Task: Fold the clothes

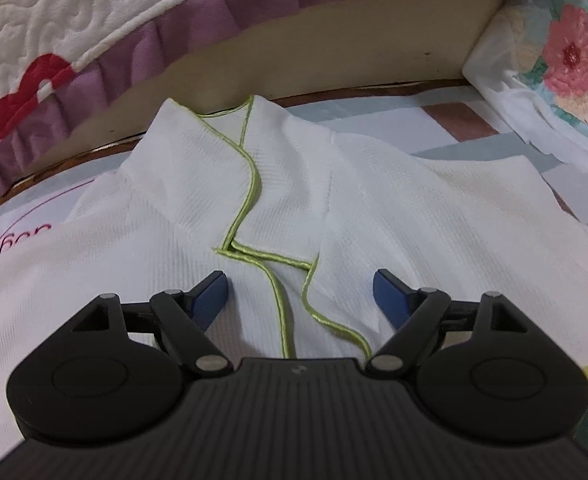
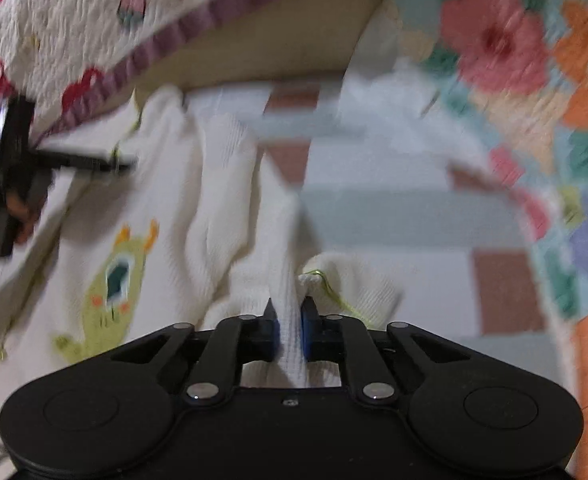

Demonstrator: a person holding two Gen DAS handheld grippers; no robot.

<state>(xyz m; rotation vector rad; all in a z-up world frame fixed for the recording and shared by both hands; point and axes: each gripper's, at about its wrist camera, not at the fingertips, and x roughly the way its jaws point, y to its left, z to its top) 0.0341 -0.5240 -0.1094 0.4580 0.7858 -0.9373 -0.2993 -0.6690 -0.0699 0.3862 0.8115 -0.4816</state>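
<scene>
Lying spread on the patchwork mat (image 1: 446, 120), the white garment (image 1: 394, 208) has its green-piped neckline (image 1: 250, 168) toward the sofa base (image 1: 334, 52), so its long axis runs from that neckline back toward the two grippers. Taking the neckline as the landmark: the left gripper (image 1: 301, 292) sits just on the near side of it, centred over the piped front opening, jaws wide apart with nothing between them. The right gripper (image 2: 290, 332) is well away from the neckline, out at the garment's side beyond the green monster patch (image 2: 112, 280), and its jaws are clamped on a bunched ridge of the white knit, which rises from the mat into the fingers. That view is blurred, so whether this is a sleeve or a side hem I cannot tell. In my judgement the coming fold turns on carrying the pinched edge across toward the neckline's centre line, where the left gripper is nearer to steady the cloth.
</scene>
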